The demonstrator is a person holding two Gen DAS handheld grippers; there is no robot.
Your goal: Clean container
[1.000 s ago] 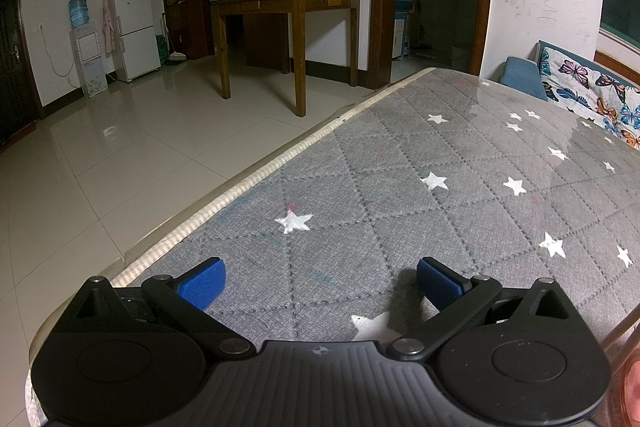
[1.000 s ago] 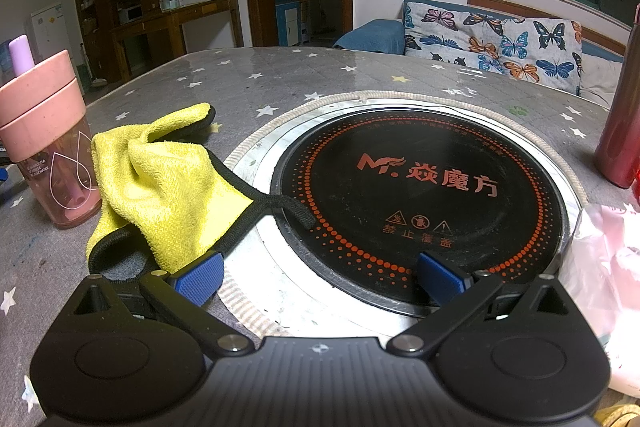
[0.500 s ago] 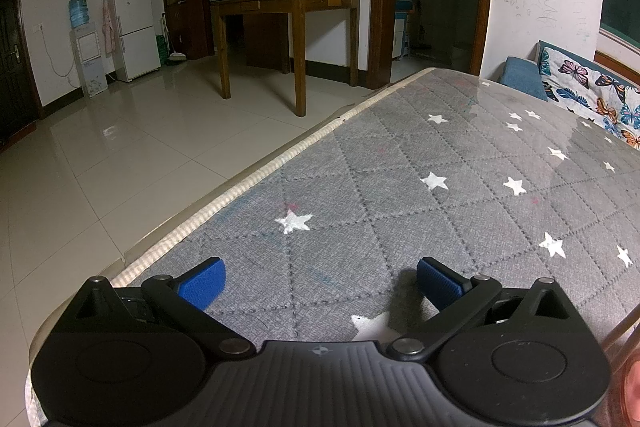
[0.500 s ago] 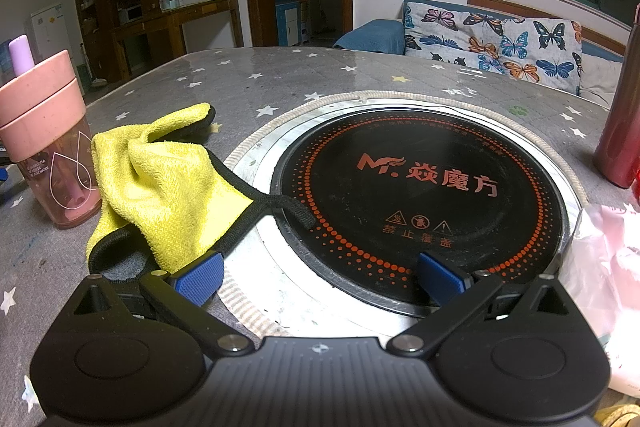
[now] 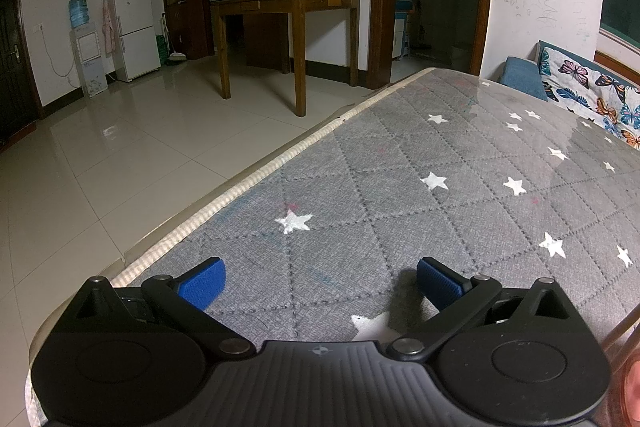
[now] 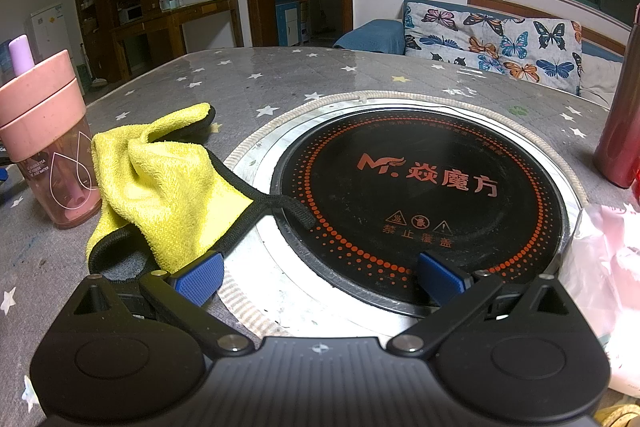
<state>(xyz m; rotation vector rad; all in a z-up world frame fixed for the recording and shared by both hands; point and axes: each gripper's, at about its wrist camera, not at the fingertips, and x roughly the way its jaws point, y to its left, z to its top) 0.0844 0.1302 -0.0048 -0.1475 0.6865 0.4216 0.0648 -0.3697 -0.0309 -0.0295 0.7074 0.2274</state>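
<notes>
A pink cup with a pink lid and a lilac straw (image 6: 48,143) stands upright at the left of the right wrist view. A crumpled yellow cloth with black edging (image 6: 160,183) lies beside it, one edge over the rim of the hob. My right gripper (image 6: 318,277) is open and empty, low over the near rim of the hob, with the cloth just ahead of its left finger. My left gripper (image 5: 320,281) is open and empty, low over the grey starred tablecloth (image 5: 420,219). A pink blur at that view's lower right corner cannot be identified.
A round black induction hob (image 6: 420,187) with a metal ring is set into the table. A dark red bottle (image 6: 618,131) stands at the right, a pink plastic bag (image 6: 608,267) at the near right. The table's left edge (image 5: 248,183) drops to a tiled floor.
</notes>
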